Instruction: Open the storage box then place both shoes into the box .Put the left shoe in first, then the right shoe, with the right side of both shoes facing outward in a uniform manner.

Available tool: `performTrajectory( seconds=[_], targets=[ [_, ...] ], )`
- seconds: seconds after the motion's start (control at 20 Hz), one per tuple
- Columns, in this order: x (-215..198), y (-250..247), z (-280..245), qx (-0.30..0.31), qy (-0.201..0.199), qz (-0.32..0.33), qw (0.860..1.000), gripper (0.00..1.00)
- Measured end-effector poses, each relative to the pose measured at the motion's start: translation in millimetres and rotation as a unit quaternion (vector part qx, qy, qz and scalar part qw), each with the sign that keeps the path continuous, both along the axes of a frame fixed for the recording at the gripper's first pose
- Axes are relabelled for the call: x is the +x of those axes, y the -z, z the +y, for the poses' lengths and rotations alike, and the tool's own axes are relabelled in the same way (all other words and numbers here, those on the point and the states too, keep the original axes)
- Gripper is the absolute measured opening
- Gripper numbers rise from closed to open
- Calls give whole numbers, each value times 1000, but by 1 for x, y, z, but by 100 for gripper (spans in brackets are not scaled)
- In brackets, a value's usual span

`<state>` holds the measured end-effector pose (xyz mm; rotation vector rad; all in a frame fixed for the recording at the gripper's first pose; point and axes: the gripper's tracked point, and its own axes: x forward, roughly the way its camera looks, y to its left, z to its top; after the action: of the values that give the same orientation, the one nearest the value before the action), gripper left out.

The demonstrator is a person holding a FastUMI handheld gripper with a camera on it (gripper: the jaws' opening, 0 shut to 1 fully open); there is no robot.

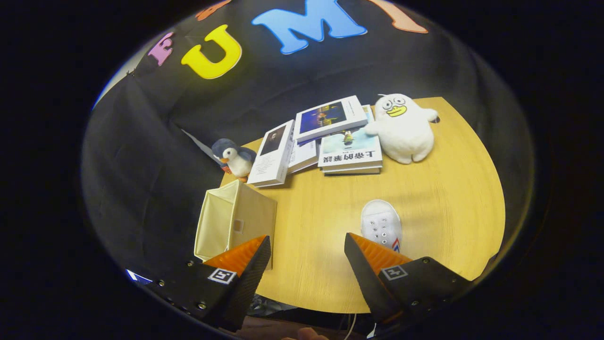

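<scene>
I have the gripper (307, 248) hanging above the near edge of the wooden table (439, 198), its jaws spread wide with nothing between them but bare tabletop. The storage box (234, 222), a pale fabric cube, sits in the lower left of the frame at the table's left edge, just beyond my left finger (245, 264), which overlaps its near corner. Its top looks open, and I can see into a pale interior; I cannot tell whether anything lies inside. One white shoe (381, 226) lies in the lower centre-right, toe pointing away from me, its heel end hidden behind my right finger (368, 264).

Further back, in the upper middle of the frame, several books (330, 137) lie in a loose pile. A small penguin toy (234, 158) stands at the left of the pile, and a white duck plush (405, 128) sits at its right, touching the books.
</scene>
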<state>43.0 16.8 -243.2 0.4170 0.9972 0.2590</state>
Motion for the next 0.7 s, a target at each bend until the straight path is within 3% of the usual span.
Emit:
performTrajectory(
  seconds=[0.2,0.35,0.5,0.7],
  targets=[
    [-16,40,-46,-15,25,35,999,95],
    [-30,69,-66,-14,30,66,997,89],
    [-37,97,-77,-22,14,72,997,89],
    [-46,133,-87,-85,-20,86,992,87]
  ],
)
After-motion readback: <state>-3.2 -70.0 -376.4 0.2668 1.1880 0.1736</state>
